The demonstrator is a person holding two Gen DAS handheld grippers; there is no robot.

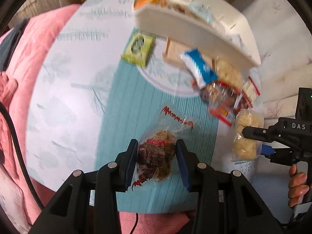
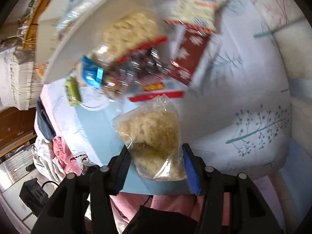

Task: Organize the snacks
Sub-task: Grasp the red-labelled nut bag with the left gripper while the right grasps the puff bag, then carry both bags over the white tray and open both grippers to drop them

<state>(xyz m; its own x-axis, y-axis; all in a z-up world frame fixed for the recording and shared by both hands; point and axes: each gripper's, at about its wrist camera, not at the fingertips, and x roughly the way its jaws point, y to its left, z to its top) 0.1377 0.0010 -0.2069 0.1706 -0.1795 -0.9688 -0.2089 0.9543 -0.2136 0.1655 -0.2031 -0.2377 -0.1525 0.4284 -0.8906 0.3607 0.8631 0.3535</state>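
Note:
My left gripper is closed on a clear packet of brown snack with red print, held over the teal mat. My right gripper is closed on a clear bag of pale crumbly snack; that bag and the right gripper also show at the right of the left wrist view. A white basket with several snacks inside stands at the back. Loose snacks lie before it: a green packet, a blue-and-white packet and red-edged packets.
A pink blanket lies bunched along the left of the light patterned cloth. A white pillow with a teal branch print sits at the right. A black box and cable are at the lower left of the right wrist view.

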